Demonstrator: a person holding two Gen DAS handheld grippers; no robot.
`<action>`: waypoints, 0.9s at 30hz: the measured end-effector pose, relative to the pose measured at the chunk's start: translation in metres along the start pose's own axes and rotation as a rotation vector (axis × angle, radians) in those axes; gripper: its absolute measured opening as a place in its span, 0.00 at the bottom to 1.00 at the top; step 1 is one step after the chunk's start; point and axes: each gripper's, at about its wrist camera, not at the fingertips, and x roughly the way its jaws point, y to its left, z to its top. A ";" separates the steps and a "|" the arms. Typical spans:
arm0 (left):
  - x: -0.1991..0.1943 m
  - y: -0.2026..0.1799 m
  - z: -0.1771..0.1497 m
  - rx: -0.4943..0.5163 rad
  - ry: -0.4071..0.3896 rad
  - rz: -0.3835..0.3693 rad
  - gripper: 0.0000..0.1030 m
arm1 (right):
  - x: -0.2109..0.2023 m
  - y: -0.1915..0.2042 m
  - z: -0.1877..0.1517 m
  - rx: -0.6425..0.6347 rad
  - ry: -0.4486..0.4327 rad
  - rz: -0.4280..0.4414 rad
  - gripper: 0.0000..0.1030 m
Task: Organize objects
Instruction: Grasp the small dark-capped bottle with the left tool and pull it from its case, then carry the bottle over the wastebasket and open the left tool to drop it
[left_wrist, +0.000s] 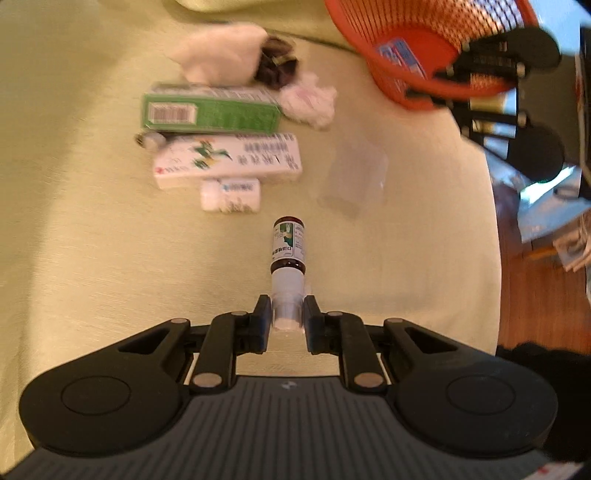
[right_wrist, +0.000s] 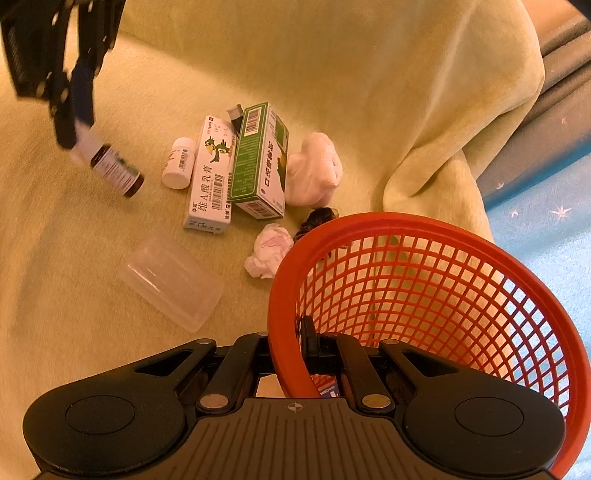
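Your left gripper (left_wrist: 284, 314) has its jaws clamped on the clear cap end of a small brown bottle (left_wrist: 288, 243), and the bottle sticks straight out ahead of the jaws, off the yellow-green blanket (left_wrist: 74, 221) as far as I can tell. From the right wrist view the same bottle (right_wrist: 114, 170) hangs tilted, base down and toward the pile of stuff, with the left gripper (right_wrist: 79, 129) coming in from the top left corner.

Your right gripper (right_wrist: 291, 347) is pinched shut on the rim of the orange basket (right_wrist: 480, 251), one jaw inside the mesh and one outside. The basket sits over the blanket's right side, next to where the blanket drops off to the blue floor (right_wrist: 554, 236). There's something with a blue label down in the bottom of it, but it's too hidden to say what.

The rest is in a cluster mid-blanket: a white pill bottle (right_wrist: 179, 162) lying beside a white box with a bird on it (right_wrist: 212, 173), and a green box (right_wrist: 258, 162) resting partly on that white box. A small tube end (right_wrist: 234, 112) pokes out behind the two boxes. Just beside the green box is a white cloth bundle (right_wrist: 314, 170), with a dark scrunchie-looking thing (right_wrist: 317, 218) and a crumpled tissue (right_wrist: 269, 249) close to the basket rim. A clear plastic container (right_wrist: 170, 280) lies on its side, apart from the pile, nearer to you.
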 end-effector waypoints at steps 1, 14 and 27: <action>-0.004 0.001 0.003 -0.011 -0.011 -0.001 0.14 | 0.000 0.000 0.000 0.002 0.002 0.000 0.01; -0.048 -0.006 0.063 -0.075 -0.179 -0.034 0.14 | -0.001 -0.001 -0.001 -0.003 0.001 0.002 0.01; -0.074 -0.046 0.136 0.064 -0.277 -0.105 0.14 | -0.001 -0.004 0.003 0.002 0.008 0.007 0.01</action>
